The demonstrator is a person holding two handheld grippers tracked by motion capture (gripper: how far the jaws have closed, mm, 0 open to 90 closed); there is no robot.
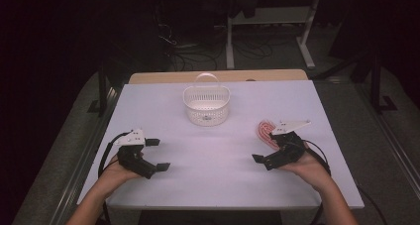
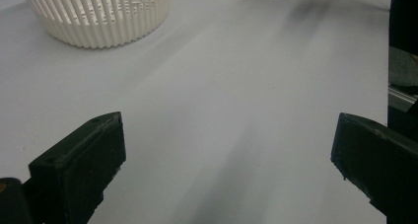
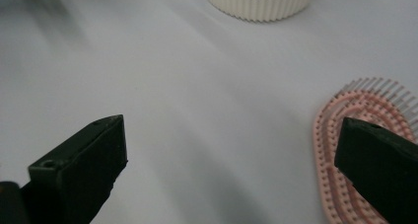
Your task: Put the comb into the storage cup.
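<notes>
- Table [image 1: 218, 155] with a white top carries everything; its middle lies bare between the two hands.
- Left gripper [image 1: 158, 154] rests near the table's left edge, toward the near side, held in the person's left hand [image 1: 119, 171]; its jaws stand wide apart with nothing between them; its own view shows bare table top between the two black jaws.
- Right gripper [image 1: 263, 153] sits near the right edge, held in the right hand [image 1: 309, 168]; its jaws are also apart and hold nothing.
- White slatted basket [image 1: 206, 105] with an upright handle stands at the middle of the far edge, well apart from both grippers; its ribbed wall shows in the left gripper view [image 2: 98, 17] and in the right gripper view [image 3: 259, 2].
- Pink hairbrush [image 1: 266, 131] lies flat near the right edge, just beyond the right gripper and partly hidden by it; in the right gripper view the hairbrush [image 3: 345, 135] lies beside and under the right-hand jaw; whether they touch I cannot tell.
</notes>
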